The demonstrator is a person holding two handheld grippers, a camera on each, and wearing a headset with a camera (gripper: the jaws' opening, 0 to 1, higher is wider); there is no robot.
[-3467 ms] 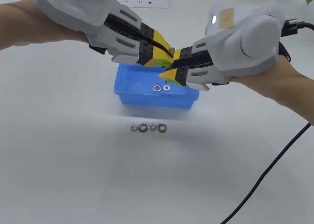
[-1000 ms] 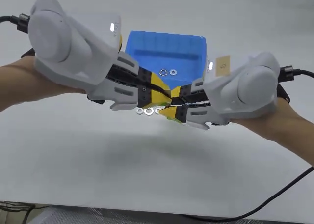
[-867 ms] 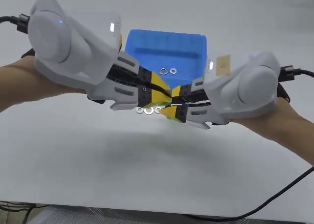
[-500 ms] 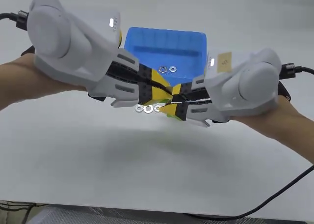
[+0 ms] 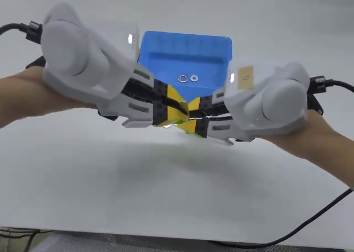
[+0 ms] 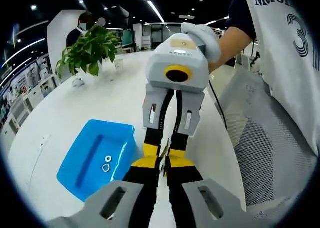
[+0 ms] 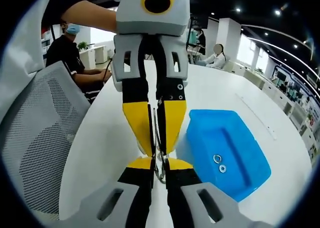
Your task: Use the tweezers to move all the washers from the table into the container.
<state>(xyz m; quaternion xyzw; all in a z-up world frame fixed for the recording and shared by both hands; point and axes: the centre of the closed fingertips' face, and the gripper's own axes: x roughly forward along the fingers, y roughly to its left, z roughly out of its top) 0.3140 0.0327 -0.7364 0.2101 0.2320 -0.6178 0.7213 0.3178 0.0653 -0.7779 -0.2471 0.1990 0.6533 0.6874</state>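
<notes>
My left gripper (image 5: pixel 180 111) and right gripper (image 5: pixel 193 116) meet tip to tip just in front of the blue container (image 5: pixel 185 39). Both are shut on thin metal tweezers (image 7: pixel 159 153), which lie between the yellow jaw tips. The tweezers (image 6: pixel 164 155) run from my left gripper (image 6: pixel 163 164) into the right gripper (image 6: pixel 164 149) facing it. The right gripper view has my own right gripper (image 7: pixel 160 165) low and the left gripper (image 7: pixel 160 147) above. Two washers (image 5: pixel 188 78) lie inside the container. The row of washers on the table is almost hidden under the jaws; one edge (image 5: pixel 167 125) peeks out.
A black cable (image 5: pixel 310 219) trails off the table's front right, and the table's front edge (image 5: pixel 110 235) is close below. The container (image 6: pixel 85 163) (image 7: pixel 235 158) lies on the far side of the jaws. A mesh chair (image 7: pixel 45 138) and a potted plant (image 6: pixel 90 48) stand beyond the table.
The grippers have come back from above the container to the table in front of it. They now cover the row of washers that showed half a second ago.
</notes>
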